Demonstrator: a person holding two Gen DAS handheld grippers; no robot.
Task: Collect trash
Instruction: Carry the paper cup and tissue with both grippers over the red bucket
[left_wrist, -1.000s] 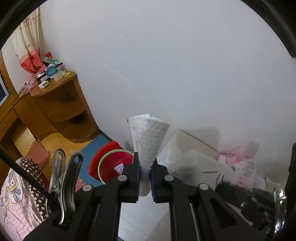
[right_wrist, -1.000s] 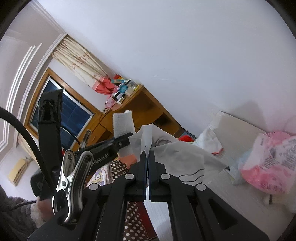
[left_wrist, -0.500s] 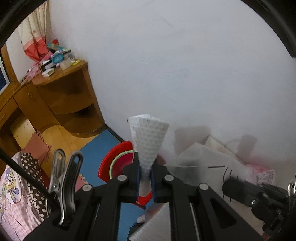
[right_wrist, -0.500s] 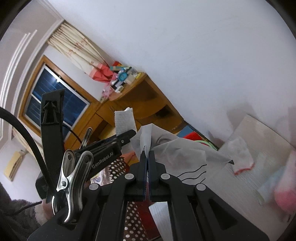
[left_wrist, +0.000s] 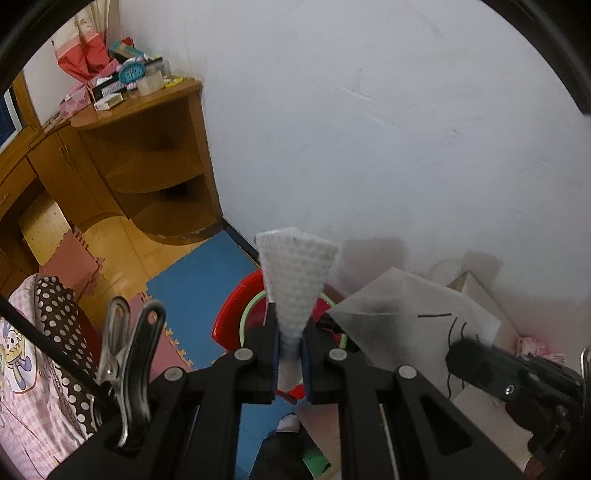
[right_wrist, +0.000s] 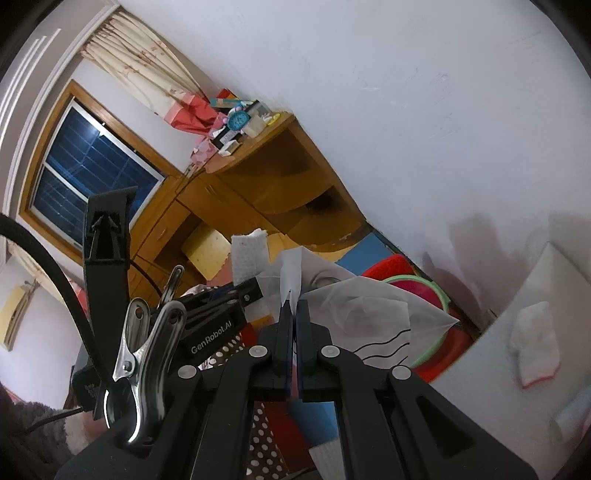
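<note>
Carrying trash over the red bin (left_wrist: 236, 314).
Left hand-held gripper (left_wrist: 290, 354) pinching embossed tissue (left_wrist: 297, 273); right hand-held gripper (right_wrist: 294, 332) clamping translucent sheet (right_wrist: 354, 306).

Colours in the room
White bumpy paper towel (left_wrist: 295, 280), red bin (left_wrist: 236, 314) with a green rim, blue floor mat (left_wrist: 199, 280), brown spotty cloth (left_wrist: 55, 314).

Left wrist view: camera mounted behind the jaws, looking steeply down along them toward the floor, wall and red bin (left_wrist: 236, 314), which lies close below. Right wrist view: camera likewise behind its jaws, tilted less steeply and rolled, taking in the window (right_wrist: 88, 177) and wall. Both views share the corner shelf (left_wrist: 147, 155) (right_wrist: 280, 177), the bin (right_wrist: 424, 295), the blue mat (left_wrist: 192, 288) and the white desk (right_wrist: 517, 332) at right.
</note>
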